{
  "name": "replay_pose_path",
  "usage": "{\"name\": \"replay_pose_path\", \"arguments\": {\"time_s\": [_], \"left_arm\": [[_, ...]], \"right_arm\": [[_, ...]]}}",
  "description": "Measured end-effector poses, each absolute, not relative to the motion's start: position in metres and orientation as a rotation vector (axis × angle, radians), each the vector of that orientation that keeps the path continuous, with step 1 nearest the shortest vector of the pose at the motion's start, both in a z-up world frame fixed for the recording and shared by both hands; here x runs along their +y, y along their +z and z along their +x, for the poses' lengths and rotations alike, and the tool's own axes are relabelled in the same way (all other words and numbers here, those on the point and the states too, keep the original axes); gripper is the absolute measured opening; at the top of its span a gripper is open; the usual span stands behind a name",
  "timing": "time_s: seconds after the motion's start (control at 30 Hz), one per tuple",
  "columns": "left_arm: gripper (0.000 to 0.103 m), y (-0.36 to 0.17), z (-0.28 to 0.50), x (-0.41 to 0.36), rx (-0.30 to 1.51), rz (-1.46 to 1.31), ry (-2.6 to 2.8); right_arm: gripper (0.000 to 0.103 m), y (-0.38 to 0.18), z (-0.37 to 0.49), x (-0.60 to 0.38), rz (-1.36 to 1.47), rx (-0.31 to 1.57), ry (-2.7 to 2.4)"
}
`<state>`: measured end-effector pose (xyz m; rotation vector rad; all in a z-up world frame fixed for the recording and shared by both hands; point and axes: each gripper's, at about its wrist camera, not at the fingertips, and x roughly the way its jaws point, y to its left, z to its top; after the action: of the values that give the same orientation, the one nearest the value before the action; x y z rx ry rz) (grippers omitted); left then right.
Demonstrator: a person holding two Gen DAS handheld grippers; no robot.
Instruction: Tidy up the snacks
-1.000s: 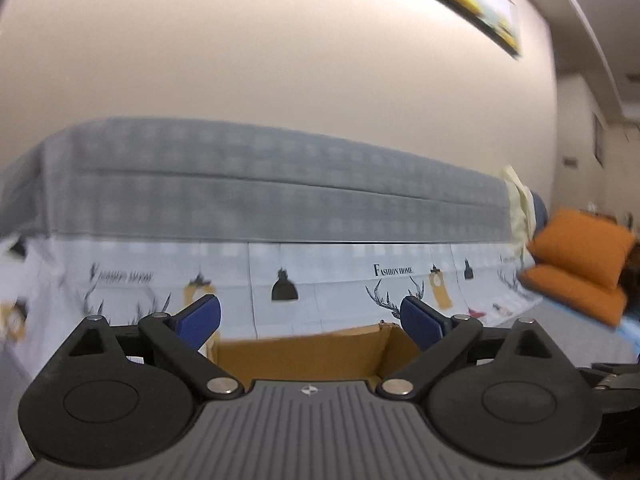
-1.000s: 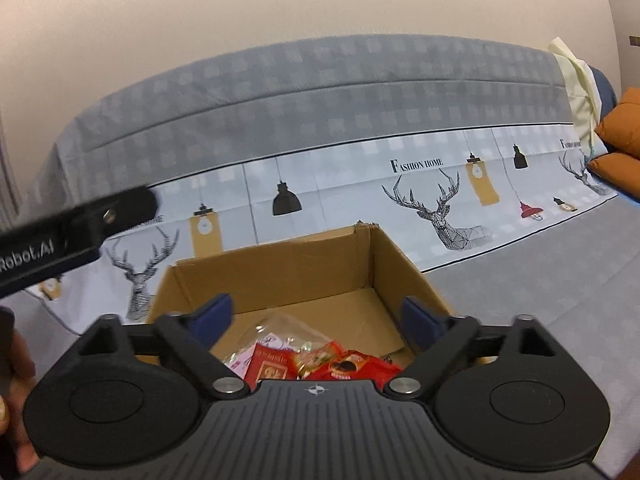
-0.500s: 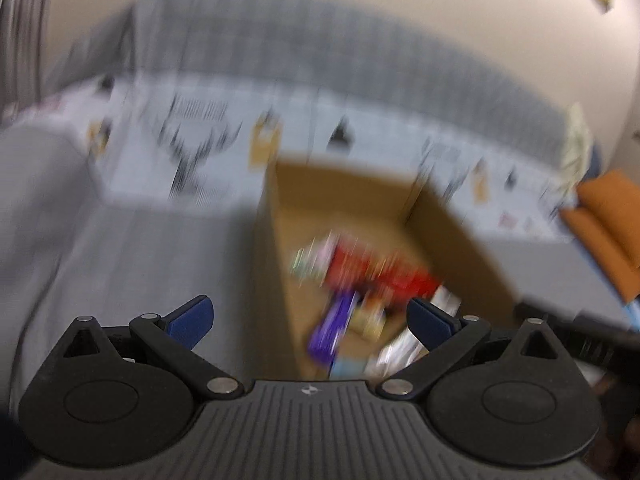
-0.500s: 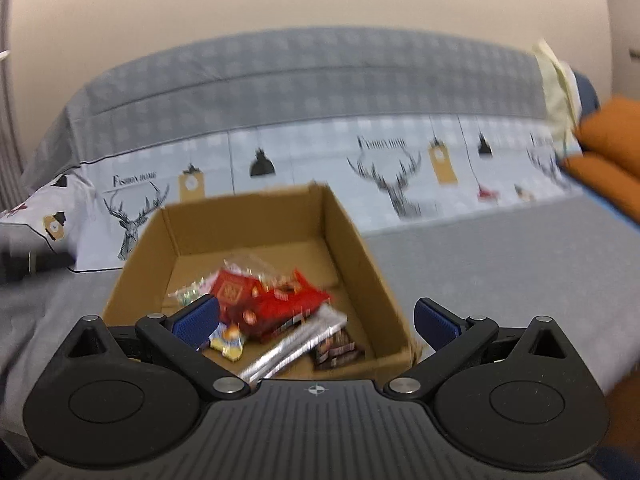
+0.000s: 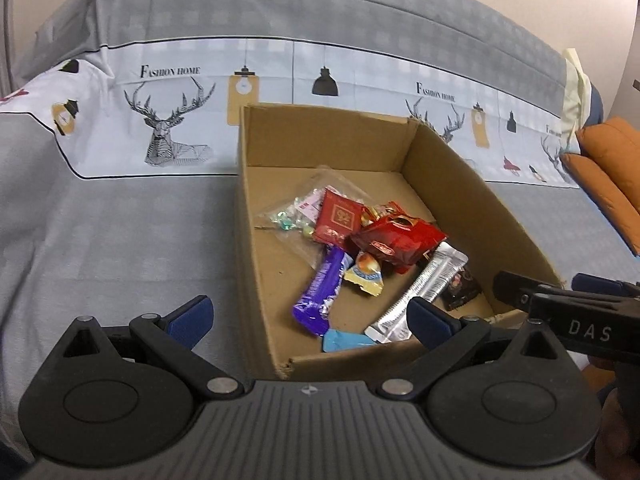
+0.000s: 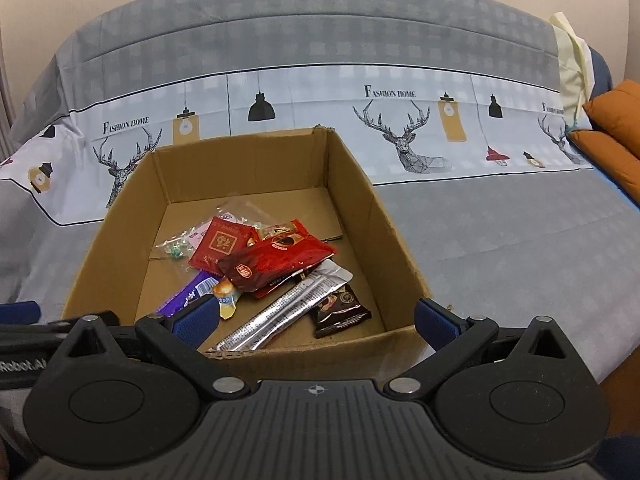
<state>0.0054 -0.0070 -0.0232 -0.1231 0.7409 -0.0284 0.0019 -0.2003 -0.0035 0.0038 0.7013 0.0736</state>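
An open cardboard box (image 5: pixel 472 204) (image 6: pixel 384 236) sits on a grey sofa seat. Inside lies a loose heap of snacks: a red packet (image 5: pixel 396 238) (image 6: pixel 276 262), a flat red sachet (image 5: pixel 338 216) (image 6: pixel 220 242), a purple bar (image 5: pixel 320 290) (image 6: pixel 184 296), a silver stick pack (image 5: pixel 424 292) (image 6: pixel 288 308), a dark brown packet (image 6: pixel 340 310), a clear candy bag (image 5: pixel 296 212) and a light blue wrapper (image 5: pixel 346 340). My left gripper (image 5: pixel 310 316) hangs open above the box's near left corner. My right gripper (image 6: pixel 316 318) hangs open over the box's near wall. Both hold nothing.
The sofa (image 5: pixel 120 240) has a grey cover with a white band of deer and lamp prints along the backrest (image 6: pixel 400 128). Orange cushions (image 5: pixel 612 168) lie at the right end. The right gripper's body (image 5: pixel 576 320) shows at the right of the left wrist view.
Both grippers have tipped downward and drawn in over the box; the wall has left the views and the snacks have come into full sight. The right jaws spread slightly wider.
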Motion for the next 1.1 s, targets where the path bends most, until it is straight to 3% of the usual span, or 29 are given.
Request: {"name": "replay_pose_path", "arguments": {"time_s": [1.1], "left_arm": [[0.103,-0.0282,0.0051,-0.0060,0.757,-0.124,-0.021]], "right_arm": [[0.103,-0.0067,0.0045,-0.1966,-0.033,0.697,0.071]]}}
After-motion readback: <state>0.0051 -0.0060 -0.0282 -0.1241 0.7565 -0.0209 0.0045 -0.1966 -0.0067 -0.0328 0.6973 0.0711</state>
